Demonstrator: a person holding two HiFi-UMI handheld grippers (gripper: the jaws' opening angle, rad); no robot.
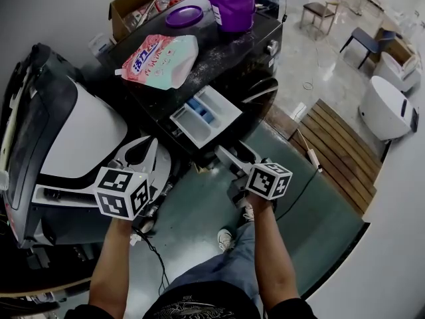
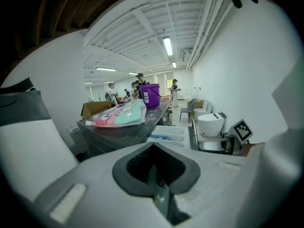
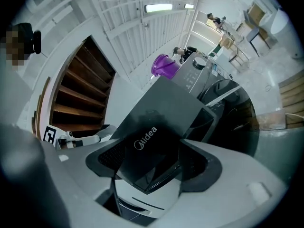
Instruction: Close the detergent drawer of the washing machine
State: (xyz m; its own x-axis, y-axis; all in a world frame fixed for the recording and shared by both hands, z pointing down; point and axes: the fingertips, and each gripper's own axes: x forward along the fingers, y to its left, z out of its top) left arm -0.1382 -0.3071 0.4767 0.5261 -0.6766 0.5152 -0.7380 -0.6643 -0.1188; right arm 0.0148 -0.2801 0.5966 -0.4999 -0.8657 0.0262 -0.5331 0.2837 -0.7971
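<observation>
The dark washing machine (image 1: 226, 52) has its detergent drawer (image 1: 206, 115) pulled out, its white and blue compartments showing. The left gripper view shows that drawer (image 2: 168, 133) ahead, past the machine's top. My right gripper (image 1: 234, 157) is level at the drawer's outer end, open wide. In the right gripper view the drawer's dark "Midea" front panel (image 3: 152, 141) lies between the spread jaws of that gripper (image 3: 152, 158); I see no pad pressing on it. My left gripper (image 1: 153, 141) hangs left of the drawer and below it, shut on nothing, its fingers (image 2: 154, 146) together.
A pink detergent pouch (image 1: 159, 58), a purple bucket (image 1: 232, 5) and its lid (image 1: 184, 15) sit on the machine's top. A cardboard box (image 1: 136, 5) stands behind. A white-and-black appliance (image 1: 73, 138) lies at left, a wooden pallet (image 1: 339, 151) at right. The person's shoe (image 1: 226, 239) is below.
</observation>
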